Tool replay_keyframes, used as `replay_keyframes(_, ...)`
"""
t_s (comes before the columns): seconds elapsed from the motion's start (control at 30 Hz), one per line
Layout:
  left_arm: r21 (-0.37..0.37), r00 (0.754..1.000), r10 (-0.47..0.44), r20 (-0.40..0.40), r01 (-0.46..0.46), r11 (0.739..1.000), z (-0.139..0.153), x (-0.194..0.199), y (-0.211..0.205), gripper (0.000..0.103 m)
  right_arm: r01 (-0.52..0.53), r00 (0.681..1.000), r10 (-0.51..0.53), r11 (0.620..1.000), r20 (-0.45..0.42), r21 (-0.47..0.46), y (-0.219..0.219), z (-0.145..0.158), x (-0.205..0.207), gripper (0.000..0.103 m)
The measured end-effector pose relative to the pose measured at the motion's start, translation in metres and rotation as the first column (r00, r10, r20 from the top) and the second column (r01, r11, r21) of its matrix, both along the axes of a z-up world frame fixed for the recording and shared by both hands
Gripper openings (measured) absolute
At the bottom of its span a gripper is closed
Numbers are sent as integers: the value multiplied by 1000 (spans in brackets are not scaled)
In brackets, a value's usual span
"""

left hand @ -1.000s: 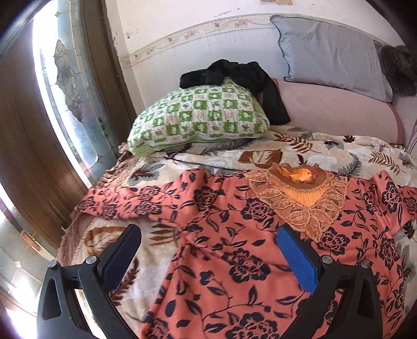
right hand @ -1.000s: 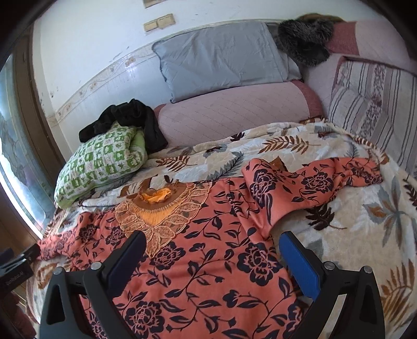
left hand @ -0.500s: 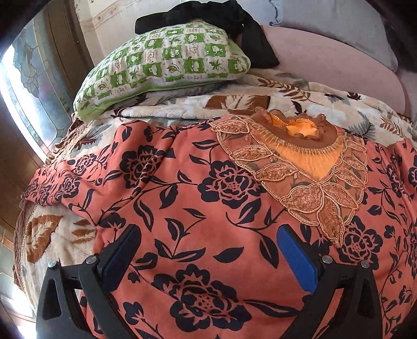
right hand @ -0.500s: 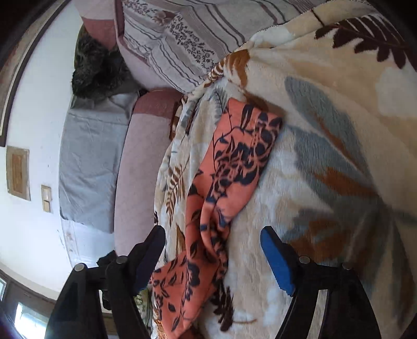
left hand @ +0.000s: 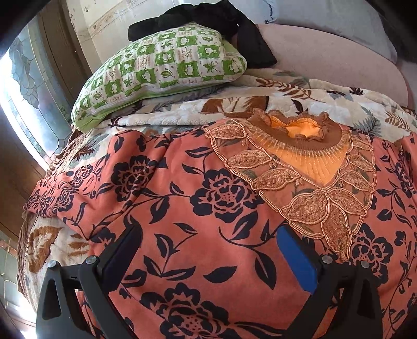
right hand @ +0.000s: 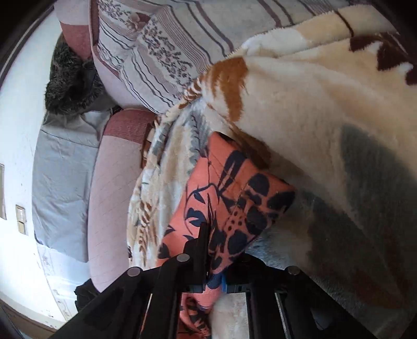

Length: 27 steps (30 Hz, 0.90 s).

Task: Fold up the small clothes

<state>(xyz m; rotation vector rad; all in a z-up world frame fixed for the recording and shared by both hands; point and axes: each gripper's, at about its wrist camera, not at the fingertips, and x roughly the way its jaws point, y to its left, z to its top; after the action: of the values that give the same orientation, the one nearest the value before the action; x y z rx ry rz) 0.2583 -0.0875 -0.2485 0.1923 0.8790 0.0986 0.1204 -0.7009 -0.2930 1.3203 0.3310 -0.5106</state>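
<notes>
A coral top with dark flowers lies spread face up on the leaf-print blanket, its gold lace neckline toward the pillows. My left gripper is open, low over the chest of the top, left of the neckline. In the right wrist view the camera is rolled sideways. My right gripper is shut on the end of the top's sleeve, which sticks out past the jaws over the blanket.
A green checked pillow with a black garment on it lies behind the top. A pink bolster and grey pillow sit by the wall. Striped cushions and a dark furry item are beyond the sleeve.
My right gripper has closed on the sleeve end, which lay between its open jaws half a second ago. My left gripper has eased slightly closer over the chest and stays open.
</notes>
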Motion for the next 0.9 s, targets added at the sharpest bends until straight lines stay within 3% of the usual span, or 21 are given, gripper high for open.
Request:
replay_keyframes(0.13, -7, 998, 45, 51, -44, 999, 18, 0, 18, 103, -12, 984, 45, 982, 172, -190, 34, 82, -18, 6)
replay_keyframes(0.27, 7, 987, 124, 103, -125, 992, 35, 2, 49, 103, -56, 919, 168, 952, 356, -302, 97, 163, -22, 6)
replay_keyframes(0.37, 19, 974, 197, 114, -201, 979, 44, 5, 79, 103, -167, 870, 319, 908, 375, -385, 164, 205, 2, 6)
replay_keyframes(0.43, 19, 963, 247, 107, -250, 968, 46, 8, 100, 103, -271, 830, 426, 872, 359, -408, 216, 215, 29, 6)
replay_keyframes(0.53, 27, 936, 336, 107, -341, 940, 49, 12, 136, 103, -417, 780, 558, 800, 282, -431, 297, 210, 76, 6)
replay_keyframes(0.6, 22, 915, 390, 102, -394, 919, 50, 14, 159, 103, -504, 750, 619, 763, 234, -404, 348, 190, 104, 6)
replay_keyframes(0.73, 0, 885, 458, 86, -460, 888, 51, 13, 199, 103, -631, 698, 696, 708, 167, -316, 434, 131, 150, 6)
replay_keyframes(0.9, -4, 868, 491, 73, -492, 870, 52, 13, 231, 103, -763, 616, 783, 621, 90, -181, 527, 54, 190, 7)
